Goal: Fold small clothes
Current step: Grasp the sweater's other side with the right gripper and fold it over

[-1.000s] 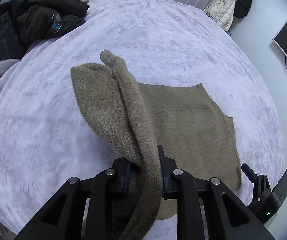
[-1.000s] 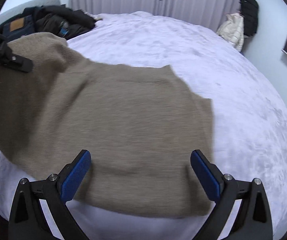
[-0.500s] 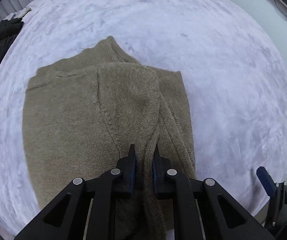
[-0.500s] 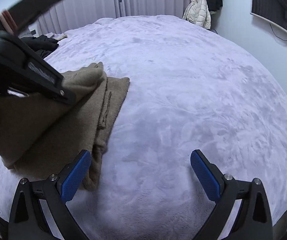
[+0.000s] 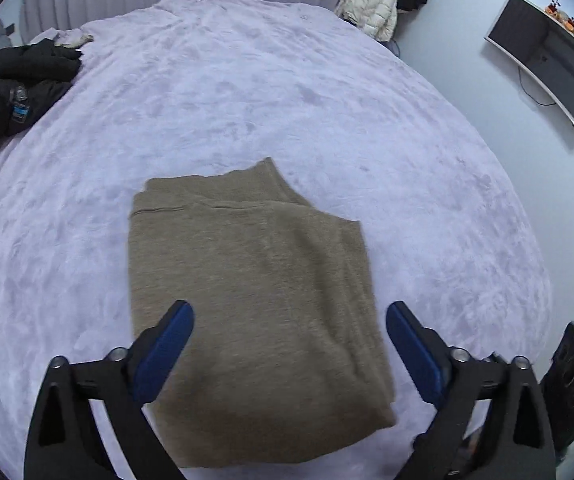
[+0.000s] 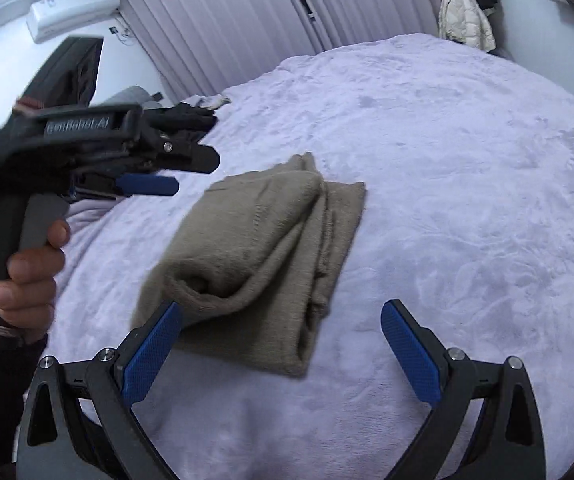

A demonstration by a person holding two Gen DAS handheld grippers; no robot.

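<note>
**Folded sweater lies on the bed, both grippers off it**

A bed [image 5: 287, 92] covered in a pale lilac plush blanket fills both views. A heap of dark clothes [image 5: 11, 88] sits at its far left edge, and a cream jacket [image 5: 371, 8] hangs beyond the far right corner, against the wall by the curtains.

The olive-brown knit sweater [image 5: 247, 300] lies folded in layers near the bed's near edge, flat on the blanket, with its ribbed neck toward the far side. From the right wrist view its stacked folds show along the right side [image 6: 263, 256].

The left gripper [image 5: 289, 344] hovers over the sweater's near part; its fingers are opening, spread wide, and touch no cloth. A hand [image 6: 27, 272] holds its handle.

The right gripper [image 6: 281, 344] has its fingers wide apart, over the sweater's near corner and bare blanket, gripping nothing.
</note>
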